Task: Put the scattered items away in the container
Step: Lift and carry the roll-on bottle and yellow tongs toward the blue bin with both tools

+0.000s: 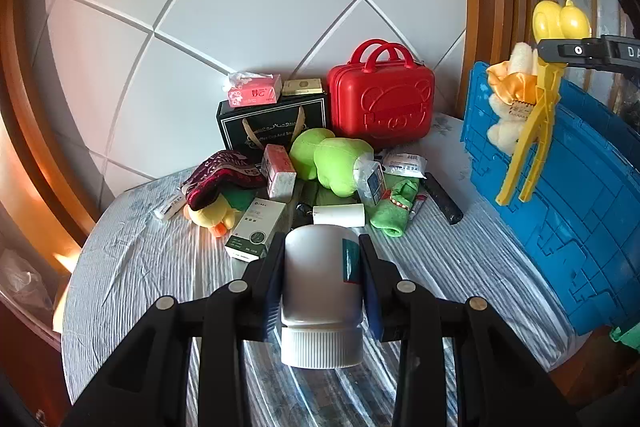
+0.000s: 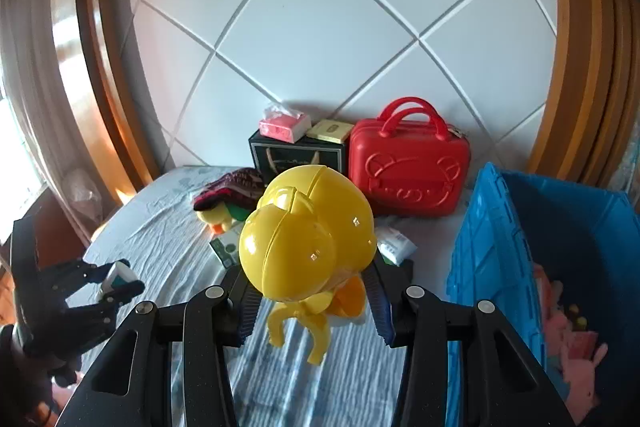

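My left gripper (image 1: 322, 259) is shut on a white bottle (image 1: 320, 287) with a ribbed cap, held above the striped cloth. It also shows in the right wrist view (image 2: 116, 281) at the lower left. My right gripper (image 2: 312, 291) is shut on a yellow plastic duck-shaped tong toy (image 2: 308, 243) together with a cream plush with an orange ribbon (image 1: 512, 99), raised beside the blue crate (image 1: 568, 195). The crate (image 2: 500, 247) stands at the right with pink items inside. Scattered items lie mid-table: a green plush (image 1: 332, 159), a yellow duck plush (image 1: 212, 215), boxes and a green cloth (image 1: 394, 207).
A red mini suitcase (image 1: 382, 99) and a dark gift bag (image 1: 272, 125) with a pink tissue pack (image 1: 254, 91) stand against the white tiled wall. A white roll (image 1: 338, 215) and a green-white box (image 1: 256, 231) lie just ahead of my left gripper. Wooden frames flank both sides.
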A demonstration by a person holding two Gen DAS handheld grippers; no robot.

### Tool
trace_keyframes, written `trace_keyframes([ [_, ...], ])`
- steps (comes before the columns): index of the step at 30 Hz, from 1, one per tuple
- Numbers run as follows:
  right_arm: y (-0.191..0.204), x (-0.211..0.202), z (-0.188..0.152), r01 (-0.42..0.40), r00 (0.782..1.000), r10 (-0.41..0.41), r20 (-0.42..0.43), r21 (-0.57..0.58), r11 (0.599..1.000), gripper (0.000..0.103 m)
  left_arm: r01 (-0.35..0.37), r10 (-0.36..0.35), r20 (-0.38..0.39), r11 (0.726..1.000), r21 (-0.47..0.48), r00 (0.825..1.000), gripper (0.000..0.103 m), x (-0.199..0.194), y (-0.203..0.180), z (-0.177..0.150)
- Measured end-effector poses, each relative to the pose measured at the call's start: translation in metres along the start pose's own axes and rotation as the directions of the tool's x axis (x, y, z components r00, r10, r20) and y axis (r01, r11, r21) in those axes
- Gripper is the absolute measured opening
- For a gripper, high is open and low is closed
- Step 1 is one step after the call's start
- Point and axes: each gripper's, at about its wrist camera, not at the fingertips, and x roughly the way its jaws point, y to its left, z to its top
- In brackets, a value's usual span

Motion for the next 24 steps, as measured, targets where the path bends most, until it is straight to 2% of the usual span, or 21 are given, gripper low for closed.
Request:
trace_keyframes([
  [17, 0.009, -0.09, 0.017, -0.055, 0.991, 0.058, 0.125, -0.027, 0.998, 0.045, -0.025, 0.027, 0.073, 0.999, -0.028, 0.997, 0.033, -0.064, -0.011, 0.037],
  [24, 0.011, -0.118, 0.028, -0.096, 0.981, 0.102, 0.163, -0.046, 0.994, 0.045, -0.051, 0.054, 0.072, 0.998, -0.049, 0.996, 0.033, -0.083, -0.018, 0.049],
])
